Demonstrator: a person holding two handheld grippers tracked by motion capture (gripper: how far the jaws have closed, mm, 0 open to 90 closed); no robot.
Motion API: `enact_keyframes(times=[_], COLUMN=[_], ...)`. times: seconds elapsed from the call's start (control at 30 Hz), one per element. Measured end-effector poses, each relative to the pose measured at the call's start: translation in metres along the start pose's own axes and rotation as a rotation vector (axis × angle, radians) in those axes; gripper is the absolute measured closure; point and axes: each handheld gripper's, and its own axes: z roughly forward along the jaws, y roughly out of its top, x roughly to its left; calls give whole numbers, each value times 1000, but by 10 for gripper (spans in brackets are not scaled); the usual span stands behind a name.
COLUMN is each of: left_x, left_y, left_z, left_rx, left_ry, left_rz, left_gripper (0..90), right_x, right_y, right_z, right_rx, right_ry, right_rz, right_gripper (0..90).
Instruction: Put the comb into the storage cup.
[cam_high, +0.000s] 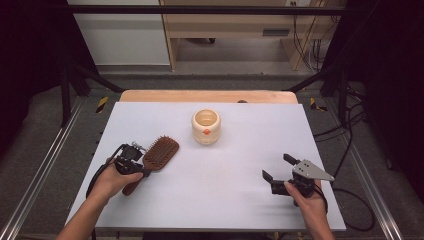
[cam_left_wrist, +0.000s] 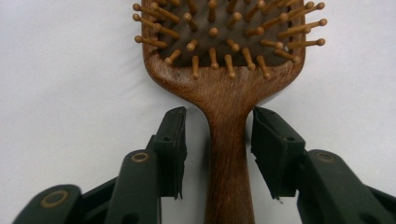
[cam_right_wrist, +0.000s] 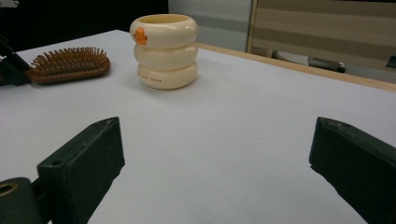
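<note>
A brown wooden hairbrush (cam_high: 161, 152) lies bristles up on the white table (cam_high: 225, 200), at the left. Its handle points toward the person. My left gripper (cam_high: 141, 171) is open and straddles the handle just below the brush head. In the left gripper view the hairbrush (cam_left_wrist: 229, 93) handle runs between the two jaws of the left gripper (cam_left_wrist: 218, 116), with a clear gap on the left side and a thin one on the right. My right gripper (cam_high: 276, 166) stands wide open above bare table at the right, with nothing between its fingers (cam_right_wrist: 84, 158).
A cream ring-shaped cup (cam_high: 206, 126) with an orange mark stands upright at the table's middle back. In the right gripper view the cup (cam_right_wrist: 164, 51) sits ahead and the hairbrush (cam_right_wrist: 70, 63) lies to its left. Cables trail from both grippers.
</note>
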Motion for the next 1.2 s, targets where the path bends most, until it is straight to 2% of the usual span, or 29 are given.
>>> enact_keyframes(times=[0.1,0.4,0.63,0.93,1.07,1.2], left_x=[-2,-8,-6,-5,-4,-5], left_y=[0,-1,-5,0,-3,-4], left_z=[0,1,2,2,1,0], left_rx=[5,5,-27,4,-15,-21], left_ry=[1,41,25,20,15,18], left_rz=[19,66,47,43,42,60], left_gripper=[616,654,716,723,724,724], right_x=[0,0,1,1,1,0], right_y=[0,0,1,1,1,1], right_z=[0,0,0,0,0,0], right_rx=[0,1,-1,0,-1,0], right_ry=[1,1,5,9,11,9], right_rz=[0,-1,-3,-3,-2,0], right_gripper=[34,34,34,34,34,34])
